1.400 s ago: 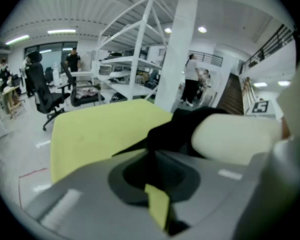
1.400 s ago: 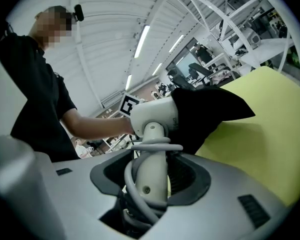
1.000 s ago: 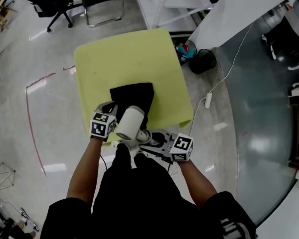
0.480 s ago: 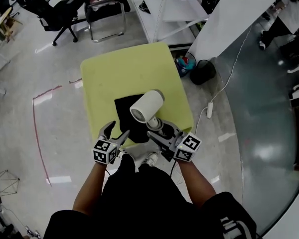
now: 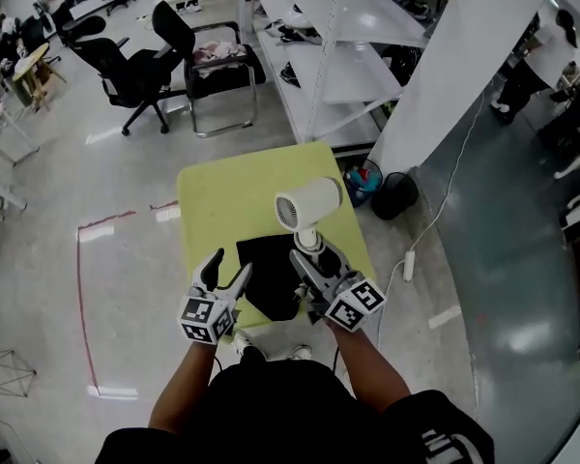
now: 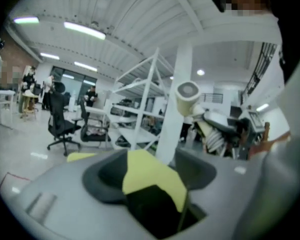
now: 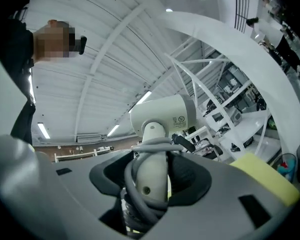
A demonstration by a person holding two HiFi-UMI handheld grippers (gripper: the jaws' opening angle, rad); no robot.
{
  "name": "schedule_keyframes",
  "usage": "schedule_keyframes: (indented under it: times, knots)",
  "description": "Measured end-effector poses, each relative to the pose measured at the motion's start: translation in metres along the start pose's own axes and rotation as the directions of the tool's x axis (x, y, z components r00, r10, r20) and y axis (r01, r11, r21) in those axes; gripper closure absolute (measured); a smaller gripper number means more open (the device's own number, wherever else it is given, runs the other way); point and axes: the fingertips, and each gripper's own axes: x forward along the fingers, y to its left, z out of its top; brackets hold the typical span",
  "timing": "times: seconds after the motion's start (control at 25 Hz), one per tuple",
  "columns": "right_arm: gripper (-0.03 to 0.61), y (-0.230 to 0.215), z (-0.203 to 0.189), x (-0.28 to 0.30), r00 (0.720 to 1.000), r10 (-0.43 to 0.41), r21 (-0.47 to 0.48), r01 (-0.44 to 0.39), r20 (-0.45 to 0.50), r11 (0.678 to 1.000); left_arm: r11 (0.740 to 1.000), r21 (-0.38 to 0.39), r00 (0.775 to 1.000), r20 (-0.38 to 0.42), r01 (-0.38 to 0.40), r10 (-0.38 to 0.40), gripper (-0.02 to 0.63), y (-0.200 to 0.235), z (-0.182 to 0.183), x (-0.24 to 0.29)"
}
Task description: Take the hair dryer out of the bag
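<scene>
Hair dryer (image 5: 307, 204): white, held in the air above the desk (image 5: 220, 196), barrel lying sideways.
Right gripper (image 5: 310, 259): jaws clamp the hair dryer handle, with the cord wound round it.
Left gripper (image 5: 230, 265): jaws have just been opening and stand wide apart, gripping nothing.
Bag (image 5: 269, 280): black, lying flat on the yellow-green desk.

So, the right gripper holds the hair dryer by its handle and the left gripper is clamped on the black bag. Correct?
No: the left gripper is empty, its jaws having just been opening and standing apart, clear of the black bag, as the left gripper view shows. The rest holds.
</scene>
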Motion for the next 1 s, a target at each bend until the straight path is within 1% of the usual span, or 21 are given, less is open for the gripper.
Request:
schedule_keyframes:
  times: [0.08, 0.2, 0.28, 0.36, 0.48, 0.6, 0.76, 1.0]
  knots:
    - [0.376, 0.002, 0.016, 0.010, 0.999, -0.002, -0.016, 0.003, 0.040, 1.000, 0.999, 0.020, 0.997, 0.068, -0.025, 0.023, 0.320, 0.006, 0.031, -0.003]
    - [0.376, 0.003, 0.039, 0.018, 0.996, -0.010, -0.055, 0.015, 0.086, 0.998, 0.997, 0.055, 0.987, 0.151, -0.060, 0.051, 0.346, 0.010, 0.070, -0.008]
    - [0.376, 0.002, 0.052, 0.021, 0.995, -0.021, -0.101, 0.031, 0.101, 0.994, 0.993, 0.081, 0.980, 0.188, -0.085, 0.069, 0.357, 0.011, 0.090, -0.011]
    - [0.376, 0.002, 0.060, 0.024, 0.994, -0.039, -0.160, 0.056, 0.105, 0.985, 0.988, 0.106, 0.974, 0.210, -0.109, 0.085, 0.376, 0.013, 0.104, -0.013]
    - [0.376, 0.003, 0.068, 0.028, 0.993, -0.055, -0.220, 0.077, 0.104, 0.973, 0.984, 0.130, 0.970, 0.229, -0.118, 0.086, 0.380, 0.011, 0.113, -0.012]
    - [0.376, 0.003, 0.071, 0.029, 0.993, -0.052, -0.248, 0.076, 0.103, 0.966, 0.987, 0.123, 0.970, 0.232, -0.104, 0.073, 0.382, 0.007, 0.111, -0.011]
    - [0.376, 0.009, 0.077, 0.031, 0.992, -0.044, -0.268, 0.073, 0.115, 0.961, 0.986, 0.129, 0.967, 0.245, -0.103, 0.069, 0.382, 0.004, 0.117, -0.014]
    - [0.376, 0.016, 0.077, 0.032, 0.994, -0.036, -0.270, 0.063, 0.104, 0.961, 0.985, 0.126, 0.963, 0.256, -0.117, 0.082, 0.382, 0.004, 0.123, -0.021]
